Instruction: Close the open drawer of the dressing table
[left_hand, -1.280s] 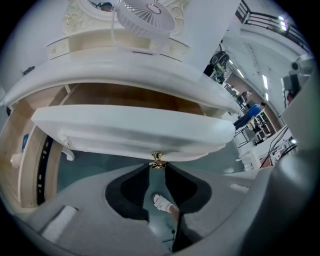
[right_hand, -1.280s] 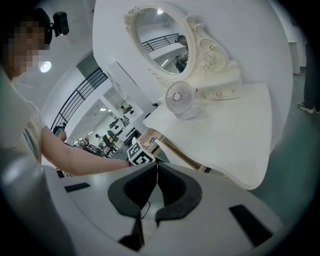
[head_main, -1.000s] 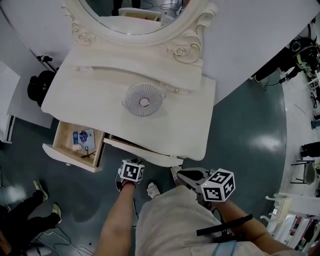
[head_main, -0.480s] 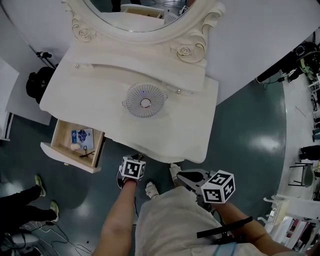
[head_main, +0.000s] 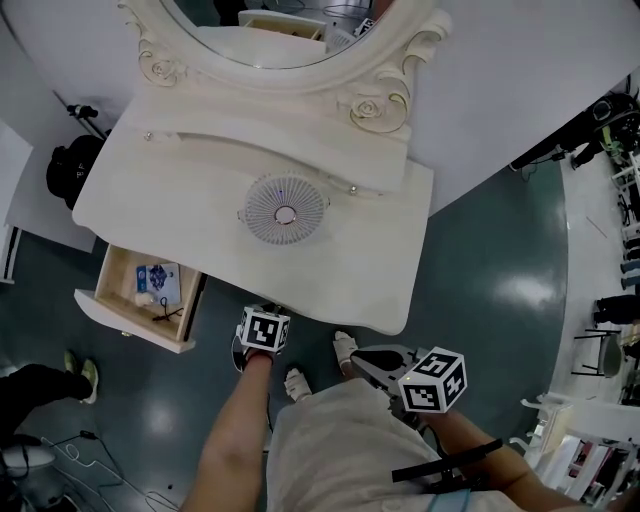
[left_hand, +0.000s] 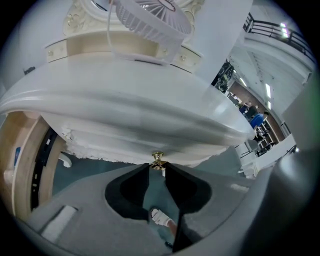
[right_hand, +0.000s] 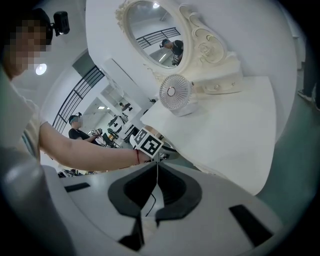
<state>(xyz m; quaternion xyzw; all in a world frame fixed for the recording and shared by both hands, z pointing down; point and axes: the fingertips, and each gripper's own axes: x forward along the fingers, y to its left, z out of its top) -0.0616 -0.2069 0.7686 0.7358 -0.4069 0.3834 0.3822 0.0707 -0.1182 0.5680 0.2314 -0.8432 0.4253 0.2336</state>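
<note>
The cream dressing table has a side drawer pulled out at its left front, with a blue packet and small items inside. In the left gripper view that drawer's wooden side shows at the left edge. The middle drawer front sits in under the tabletop. My left gripper is shut on its small brass knob, one jaw on either side. In the head view the left gripper is at the table's front edge. My right gripper hangs shut and empty, back from the table.
A white round fan stands on the tabletop below the oval mirror. My sandalled feet are on the dark floor by the table front. A black bag sits to the table's left, with another person's shoes and cables nearby.
The middle drawer, sticking out a second ago, has slid in under the tabletop. My left gripper moved toward the table with it. The right gripper stayed put.
</note>
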